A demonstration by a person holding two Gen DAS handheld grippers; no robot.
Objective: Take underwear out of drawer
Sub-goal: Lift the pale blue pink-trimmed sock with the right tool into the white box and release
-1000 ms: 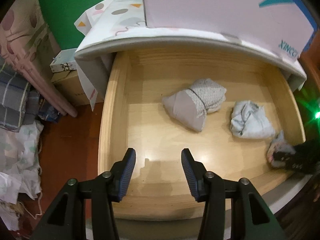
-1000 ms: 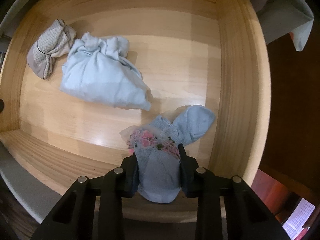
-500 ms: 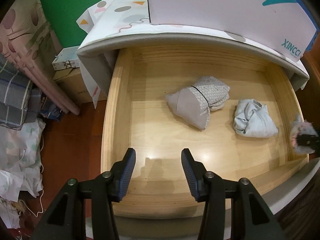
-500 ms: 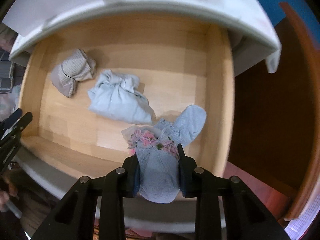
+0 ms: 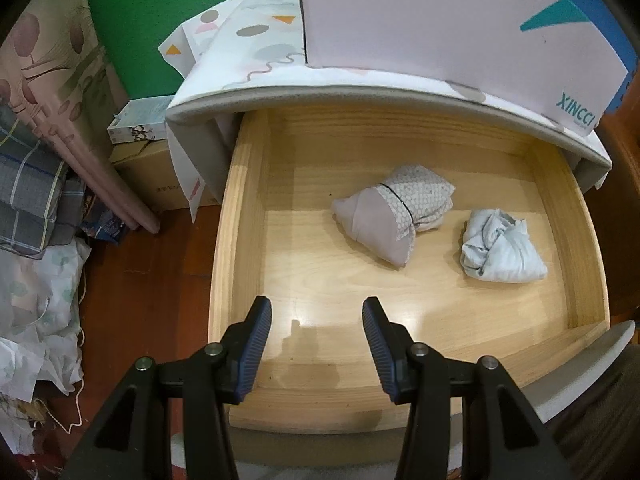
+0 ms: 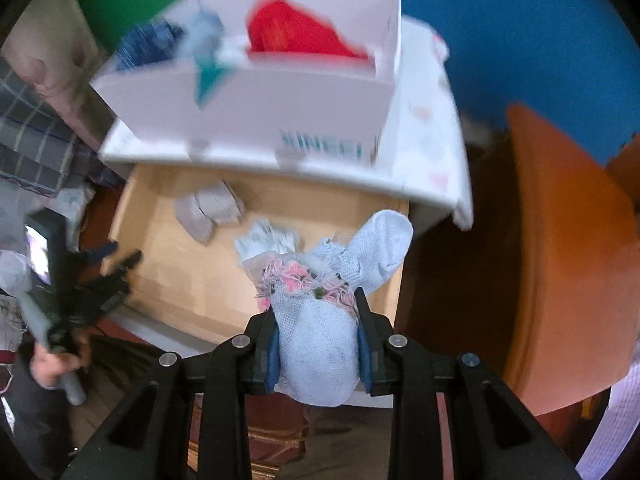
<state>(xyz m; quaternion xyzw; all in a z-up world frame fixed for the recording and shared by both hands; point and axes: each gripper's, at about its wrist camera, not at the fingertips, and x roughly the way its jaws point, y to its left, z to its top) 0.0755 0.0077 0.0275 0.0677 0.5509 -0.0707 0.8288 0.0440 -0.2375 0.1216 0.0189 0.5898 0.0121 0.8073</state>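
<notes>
The open wooden drawer holds a folded grey-beige underwear bundle and a crumpled pale blue one. My left gripper hangs open over the drawer's front left, with nothing between its fingers. In the right wrist view, my right gripper is shut on a pale blue knit piece with pink trim, held high above the drawer's right end. Far below lie the grey bundle and the pale blue bundle. The left gripper shows at the left, held by a hand.
A white box with red and blue clothes stands on the cabinet top above the drawer. Cardboard boxes and piles of cloth sit on the floor to the left. Orange-brown furniture stands at the right.
My right gripper has risen out of the drawer with the pale blue knit piece and left the left wrist view. The left gripper has stayed put.
</notes>
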